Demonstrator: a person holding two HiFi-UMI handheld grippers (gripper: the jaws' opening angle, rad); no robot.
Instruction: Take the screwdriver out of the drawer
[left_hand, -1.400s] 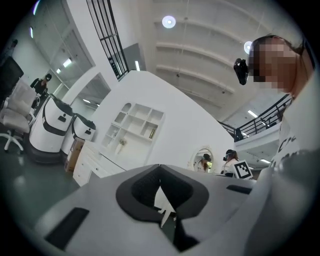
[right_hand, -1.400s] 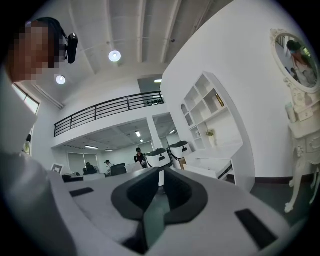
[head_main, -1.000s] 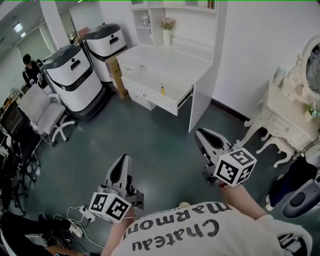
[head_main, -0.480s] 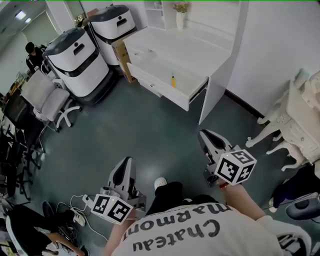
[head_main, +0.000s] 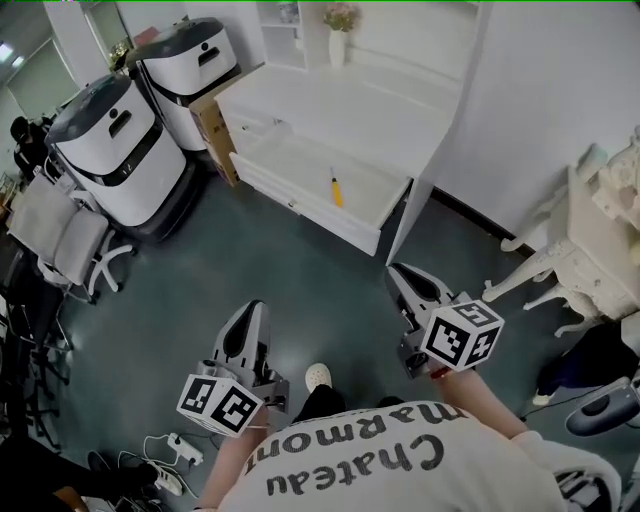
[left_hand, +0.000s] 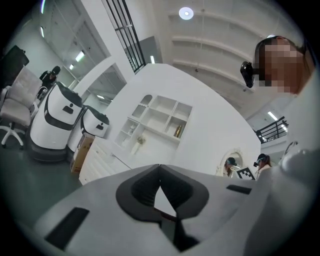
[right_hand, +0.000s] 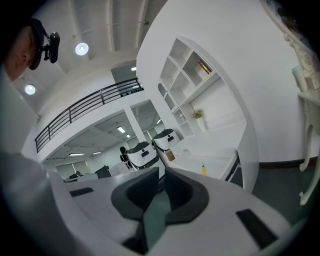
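Head view: a slim, yellow-handled screwdriver (head_main: 336, 189) lies in the open, smooth white drawer (head_main: 310, 214). Well short of the drawer, left tool (head_main: 250, 315) and right tool (head_main: 402, 275) are both closed together, empty.

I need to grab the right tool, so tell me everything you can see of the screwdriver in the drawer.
The screwdriver is small and slim, with what looks like a yellow plastic handle. Its shaft and tip are too small to make out. It lies flat on the floor of the open white drawer, right of the middle, pointing roughly front to back. It is clear of the drawer's walls, and nothing but the drawer floor touches it.
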